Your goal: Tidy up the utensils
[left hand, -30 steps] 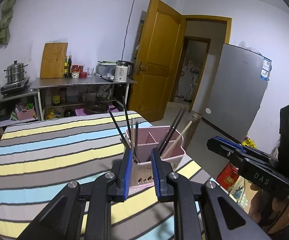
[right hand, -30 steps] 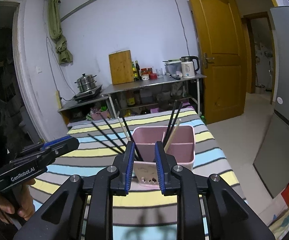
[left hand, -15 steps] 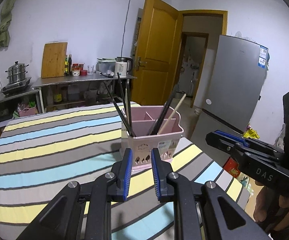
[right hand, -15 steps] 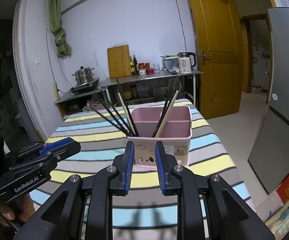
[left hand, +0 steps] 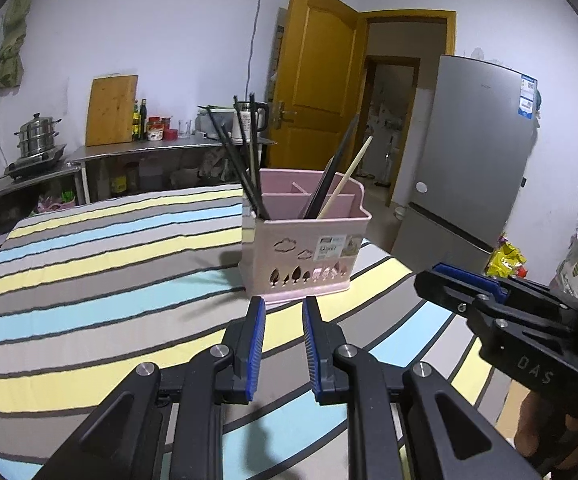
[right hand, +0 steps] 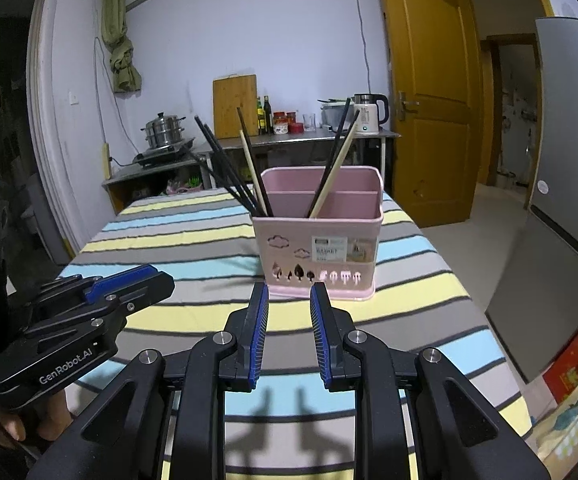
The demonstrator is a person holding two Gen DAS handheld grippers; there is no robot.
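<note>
A pink utensil holder (left hand: 303,252) stands on the striped tablecloth (left hand: 101,280); it also shows in the right wrist view (right hand: 321,240). Black chopsticks (left hand: 237,160) lean out of its left compartment, and a black and a wooden chopstick (left hand: 347,176) lean in the right one. In the right wrist view the dark chopsticks (right hand: 225,168) fan left and a wooden one (right hand: 335,172) leans right. My left gripper (left hand: 283,306) is open and empty just in front of the holder. My right gripper (right hand: 289,292) is open and empty, close to the holder's base.
A steel counter (right hand: 309,136) with a kettle (right hand: 369,114), jars and a cutting board stands behind the table. A pot (right hand: 163,132) sits on a stove at left. A fridge (left hand: 473,148) and an open door (left hand: 313,100) are at right. The table edge runs near the fridge.
Both grippers have pulled back and dropped lower, so the holder now stands ahead of the fingertips instead of between them. The holder stays on the cloth.
</note>
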